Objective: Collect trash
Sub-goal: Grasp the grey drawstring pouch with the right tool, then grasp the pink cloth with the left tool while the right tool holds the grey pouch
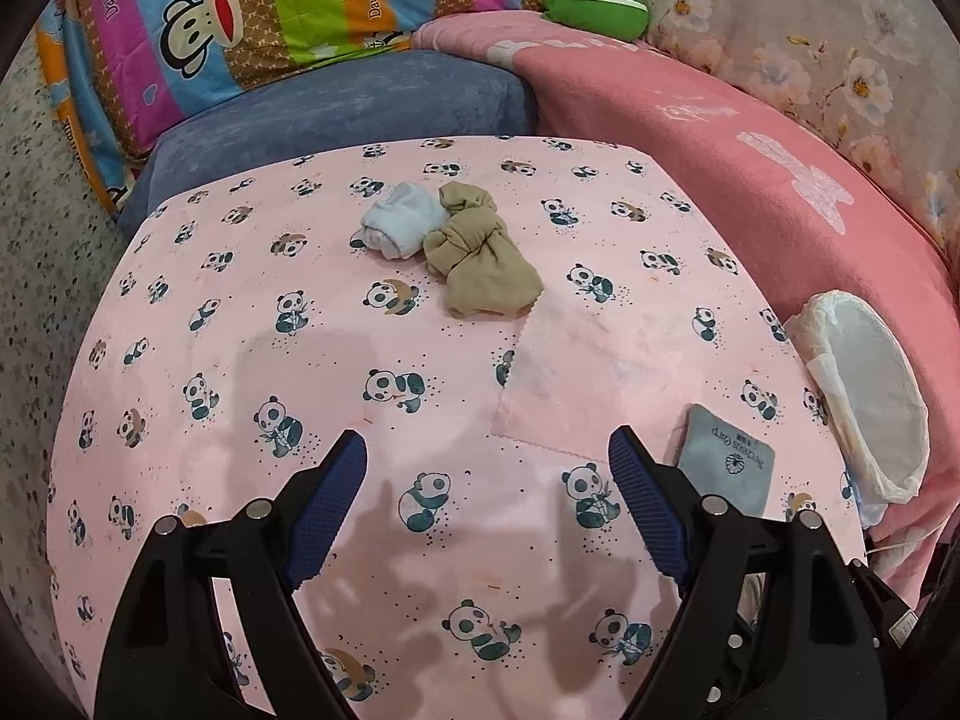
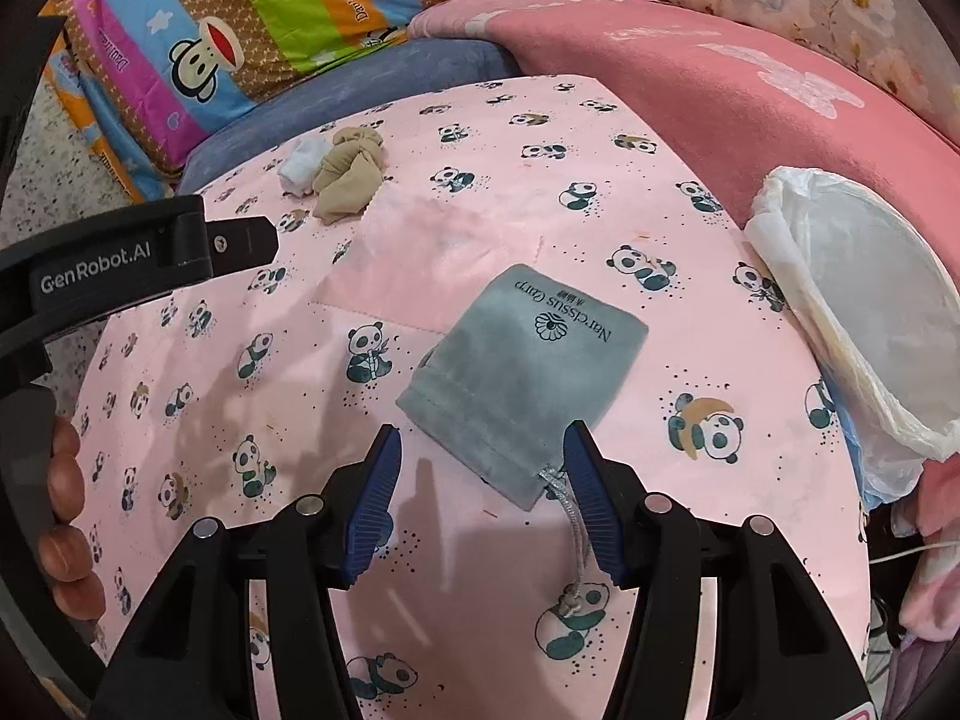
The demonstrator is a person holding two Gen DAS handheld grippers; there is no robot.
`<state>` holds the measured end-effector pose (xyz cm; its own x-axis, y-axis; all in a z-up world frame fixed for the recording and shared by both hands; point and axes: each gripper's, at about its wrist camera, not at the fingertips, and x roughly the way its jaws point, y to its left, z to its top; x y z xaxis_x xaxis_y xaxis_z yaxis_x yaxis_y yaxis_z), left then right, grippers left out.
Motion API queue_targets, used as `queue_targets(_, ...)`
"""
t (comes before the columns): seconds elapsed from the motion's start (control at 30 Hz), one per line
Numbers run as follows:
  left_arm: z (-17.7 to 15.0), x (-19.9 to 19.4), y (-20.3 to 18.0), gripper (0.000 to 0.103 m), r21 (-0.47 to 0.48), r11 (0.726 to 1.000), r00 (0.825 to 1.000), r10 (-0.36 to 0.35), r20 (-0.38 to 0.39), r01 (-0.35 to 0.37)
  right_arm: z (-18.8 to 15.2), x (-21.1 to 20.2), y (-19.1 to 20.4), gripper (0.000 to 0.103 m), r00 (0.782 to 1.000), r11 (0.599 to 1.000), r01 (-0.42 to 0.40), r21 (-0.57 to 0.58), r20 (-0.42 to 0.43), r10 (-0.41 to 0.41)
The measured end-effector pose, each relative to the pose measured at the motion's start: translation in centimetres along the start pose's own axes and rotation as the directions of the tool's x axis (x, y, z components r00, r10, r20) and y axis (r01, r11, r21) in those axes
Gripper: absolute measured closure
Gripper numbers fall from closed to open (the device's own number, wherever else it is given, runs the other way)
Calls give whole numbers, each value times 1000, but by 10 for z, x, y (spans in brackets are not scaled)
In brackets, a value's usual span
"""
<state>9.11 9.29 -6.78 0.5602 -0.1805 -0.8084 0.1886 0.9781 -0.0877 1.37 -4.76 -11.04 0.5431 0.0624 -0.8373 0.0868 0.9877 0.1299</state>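
Nothing looks collected yet: the grey pouch (image 2: 522,384), pink cloth (image 1: 576,372) and two sock bundles (image 1: 456,246) lie on the worktop (image 1: 240,312). The bin (image 2: 864,324) looks empty. Both grippers, left (image 1: 487,462) and right (image 2: 483,450), are spread, holding nothing.

The bin's (image 2: 852,324) inside is hidden by its white liner; its near right side is cut off. The pouch's (image 1: 723,459) left edge hides behind a finger.

Pouch (image 2: 521,381) on the tablecloth (image 2: 600,192), two balled socks (image 2: 348,173) behind (touching), cloth (image 2: 420,258) between — bin (image 2: 864,324) right.
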Motion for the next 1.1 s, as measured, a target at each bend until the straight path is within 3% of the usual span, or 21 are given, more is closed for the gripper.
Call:
queue_targets(0.23,4,19,-1,17,13,1000,999,-3,-34,3,2,18,-7,46,998,998,57,18,-13,-57)
queue_targets(0.3,7,27,-6,17,23,1000,999,-9,-43,10,5,20,-13,50,998,998,61,33,-10,-61)
queue_targets(0.5,18,49,-29,17,56,998,997,-32,-68,36,19,27,-35,88,997,995,76,62,-15,-75)
queue_targets(0.57,21,56,-37,17,64,997,996,-38,-78,43,23,28,-45,95,998,995,58,87,-20,-57)
queue_targets(0.9,26,92,-67,17,87,994,988,-55,-141,68,39,25,-76,97,999,985,36,171,9,-38)
queue_targets(1.1,26,93,-79,17,113,992,990,-48,-130,63,47,20,-90,97,999,978,21,209,29,-27)
